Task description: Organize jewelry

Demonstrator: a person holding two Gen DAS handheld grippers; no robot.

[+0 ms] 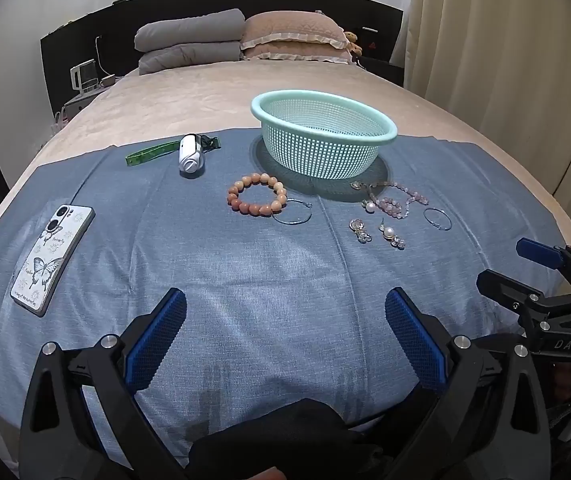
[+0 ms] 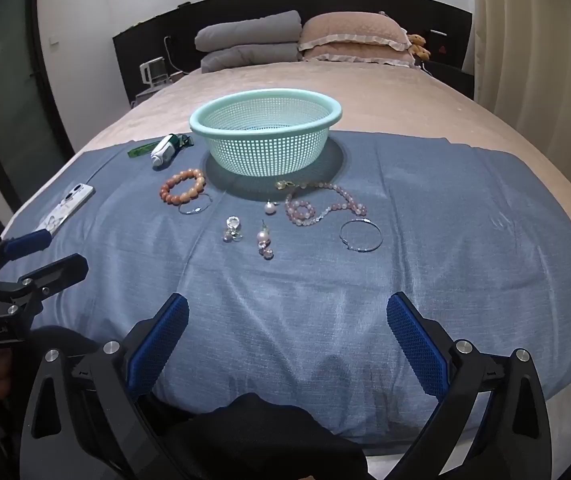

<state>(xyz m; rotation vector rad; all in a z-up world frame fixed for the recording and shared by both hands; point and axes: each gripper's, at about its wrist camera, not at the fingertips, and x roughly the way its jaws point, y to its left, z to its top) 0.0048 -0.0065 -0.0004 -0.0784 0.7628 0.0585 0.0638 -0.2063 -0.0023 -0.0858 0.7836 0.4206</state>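
I see a matt, finely woven blue cloth (image 2: 425, 216) under a perforated mint plastic basket (image 2: 265, 136). The bead bracelet (image 2: 183, 191) looks smooth and glossy, the thin bangle (image 2: 361, 235) shiny metal, my pads (image 2: 415, 344) rough-textured blue rubber.

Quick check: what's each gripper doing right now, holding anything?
Left gripper: open, holding nothing, above the blue cloth.
Right gripper: open, holding nothing, also above the cloth.
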